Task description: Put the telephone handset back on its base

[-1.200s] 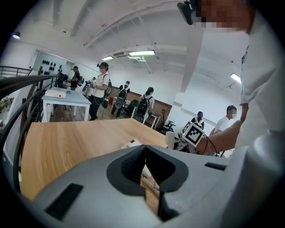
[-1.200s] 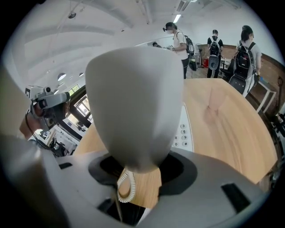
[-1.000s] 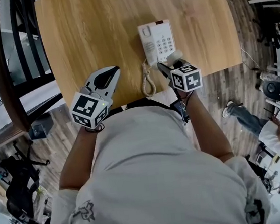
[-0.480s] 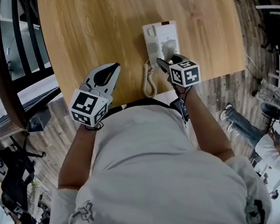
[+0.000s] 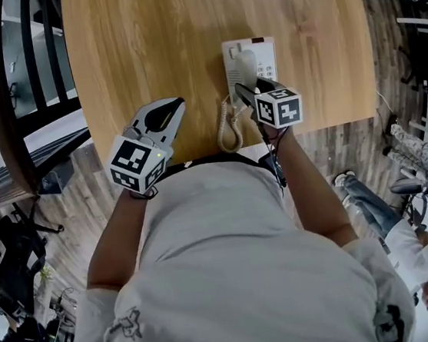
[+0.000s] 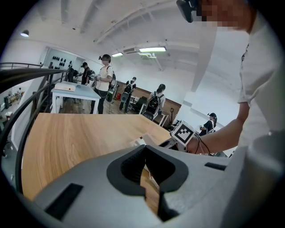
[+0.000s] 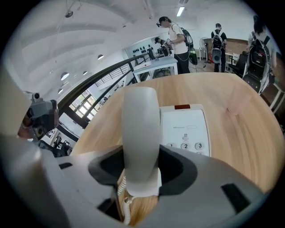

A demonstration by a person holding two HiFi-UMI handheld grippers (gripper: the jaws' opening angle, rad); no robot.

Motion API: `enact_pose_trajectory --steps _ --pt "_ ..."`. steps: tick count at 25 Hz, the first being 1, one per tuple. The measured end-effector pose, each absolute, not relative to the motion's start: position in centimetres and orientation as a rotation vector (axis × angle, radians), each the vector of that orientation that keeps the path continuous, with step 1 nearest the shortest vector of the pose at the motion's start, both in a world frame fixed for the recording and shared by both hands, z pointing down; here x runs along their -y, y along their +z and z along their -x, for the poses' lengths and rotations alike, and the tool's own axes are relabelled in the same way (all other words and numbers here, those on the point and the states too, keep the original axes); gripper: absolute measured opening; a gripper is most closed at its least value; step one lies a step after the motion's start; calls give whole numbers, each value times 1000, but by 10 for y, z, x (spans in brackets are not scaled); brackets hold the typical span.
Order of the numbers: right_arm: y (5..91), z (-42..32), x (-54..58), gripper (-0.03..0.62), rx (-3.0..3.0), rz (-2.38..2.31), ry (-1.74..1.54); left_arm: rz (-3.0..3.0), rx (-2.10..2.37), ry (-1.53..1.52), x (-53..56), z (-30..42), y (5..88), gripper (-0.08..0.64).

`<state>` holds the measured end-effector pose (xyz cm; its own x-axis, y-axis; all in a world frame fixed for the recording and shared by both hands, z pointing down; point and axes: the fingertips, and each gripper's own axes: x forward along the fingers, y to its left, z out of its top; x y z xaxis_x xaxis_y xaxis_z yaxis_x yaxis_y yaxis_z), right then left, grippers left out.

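Note:
The white telephone base [image 5: 260, 54] lies near the front edge of the wooden table [image 5: 144, 43]. My right gripper [image 5: 253, 92] is shut on the lower end of the pale handset [image 5: 245, 68], which hangs lengthwise over the base's left side. In the right gripper view the handset [image 7: 140, 129] rises between the jaws, left of the keypad on the base [image 7: 186, 129]. The coiled cord [image 5: 228, 124] hangs from the handset to the table. My left gripper [image 5: 162, 117] rests at the table's front left, jaws together, nothing in them.
A dark curved railing [image 5: 0, 100] runs along the table's left side. The table's front edge is close against the person's body. Several people [image 6: 106, 75] stand at benches in the background. Wooden floor [image 5: 350, 142] shows to the right.
My right gripper has carried the handset away from me and to the left, from beside the base's front right corner to over its left side. The left gripper has stayed put.

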<state>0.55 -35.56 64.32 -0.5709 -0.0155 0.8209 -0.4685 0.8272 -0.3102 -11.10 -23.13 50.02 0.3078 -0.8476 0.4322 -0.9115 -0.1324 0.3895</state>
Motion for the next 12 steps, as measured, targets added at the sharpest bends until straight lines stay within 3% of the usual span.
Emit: enact_pose_trajectory --steps 12 --pt "665 15 374 222 2093 -428 756 -1936 1550 127 234 116 518 6"
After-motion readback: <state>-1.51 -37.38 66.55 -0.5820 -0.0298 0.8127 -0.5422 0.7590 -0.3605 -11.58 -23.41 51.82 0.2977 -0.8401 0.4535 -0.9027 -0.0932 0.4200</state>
